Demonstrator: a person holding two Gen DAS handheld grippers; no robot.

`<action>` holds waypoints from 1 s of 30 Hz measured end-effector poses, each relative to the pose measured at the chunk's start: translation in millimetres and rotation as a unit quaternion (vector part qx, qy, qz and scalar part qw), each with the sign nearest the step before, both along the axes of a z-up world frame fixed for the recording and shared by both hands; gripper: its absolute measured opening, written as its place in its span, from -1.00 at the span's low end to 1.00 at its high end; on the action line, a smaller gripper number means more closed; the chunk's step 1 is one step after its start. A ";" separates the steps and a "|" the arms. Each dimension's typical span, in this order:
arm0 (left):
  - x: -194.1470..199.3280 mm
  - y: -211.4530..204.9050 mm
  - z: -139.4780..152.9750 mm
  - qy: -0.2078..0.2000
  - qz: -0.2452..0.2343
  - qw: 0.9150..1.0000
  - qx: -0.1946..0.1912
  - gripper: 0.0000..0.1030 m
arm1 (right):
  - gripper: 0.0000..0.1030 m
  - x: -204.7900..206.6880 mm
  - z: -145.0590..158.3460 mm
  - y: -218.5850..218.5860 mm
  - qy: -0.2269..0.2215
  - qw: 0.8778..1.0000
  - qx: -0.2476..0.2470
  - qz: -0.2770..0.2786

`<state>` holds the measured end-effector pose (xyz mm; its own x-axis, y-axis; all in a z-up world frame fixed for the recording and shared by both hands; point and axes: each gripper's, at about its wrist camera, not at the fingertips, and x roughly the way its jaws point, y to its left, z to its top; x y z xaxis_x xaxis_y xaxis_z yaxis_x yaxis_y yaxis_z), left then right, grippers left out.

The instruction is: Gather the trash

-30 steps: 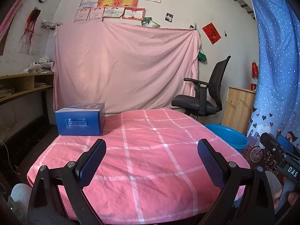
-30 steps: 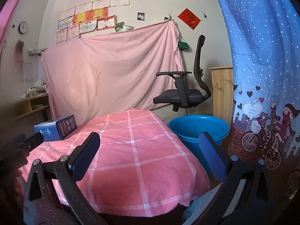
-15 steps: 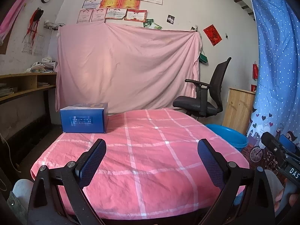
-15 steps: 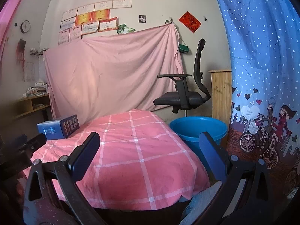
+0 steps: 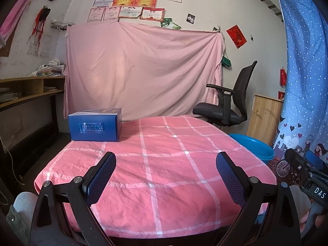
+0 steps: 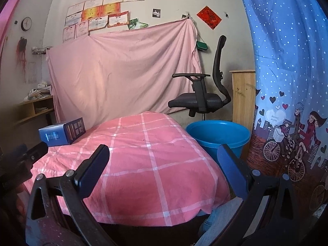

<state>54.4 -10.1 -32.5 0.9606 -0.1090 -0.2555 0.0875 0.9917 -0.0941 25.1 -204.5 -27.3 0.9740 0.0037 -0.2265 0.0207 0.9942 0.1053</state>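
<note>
A blue cardboard box (image 5: 95, 124) stands at the far left corner of the table with the pink checked cloth (image 5: 164, 164); the right wrist view shows the same blue box (image 6: 62, 131) at the left. A blue plastic tub (image 6: 217, 136) sits on the floor off the table's right side, and its rim shows as the blue tub (image 5: 253, 146) in the left wrist view. My left gripper (image 5: 165, 173) hangs open over the near table edge, holding nothing. My right gripper (image 6: 164, 167) is open too, near the table's front right corner, with nothing in it.
A black office chair (image 6: 202, 96) stands behind the tub, next to a wooden cabinet (image 6: 243, 94). A blue dotted curtain (image 6: 287, 71) hangs at the right. A pink sheet (image 5: 141, 71) covers the back wall. Wooden shelves (image 5: 26, 90) run along the left wall.
Both views have pulled back and tipped up slightly: the table and box sit lower and farther away, and more of the near table edge shows. Both grippers stay open.
</note>
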 end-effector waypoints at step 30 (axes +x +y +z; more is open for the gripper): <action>0.3 2.2 -1.9 -0.002 0.000 1.000 0.004 0.86 | 1.00 0.9 -0.2 0.6 0.003 1.000 -0.001 0.000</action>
<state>54.7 -7.9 -34.4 0.9619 -0.1068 -0.2519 0.0875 0.9924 -0.0866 26.0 -203.9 -27.6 0.9726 0.0037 -0.2324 0.0207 0.9945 0.1029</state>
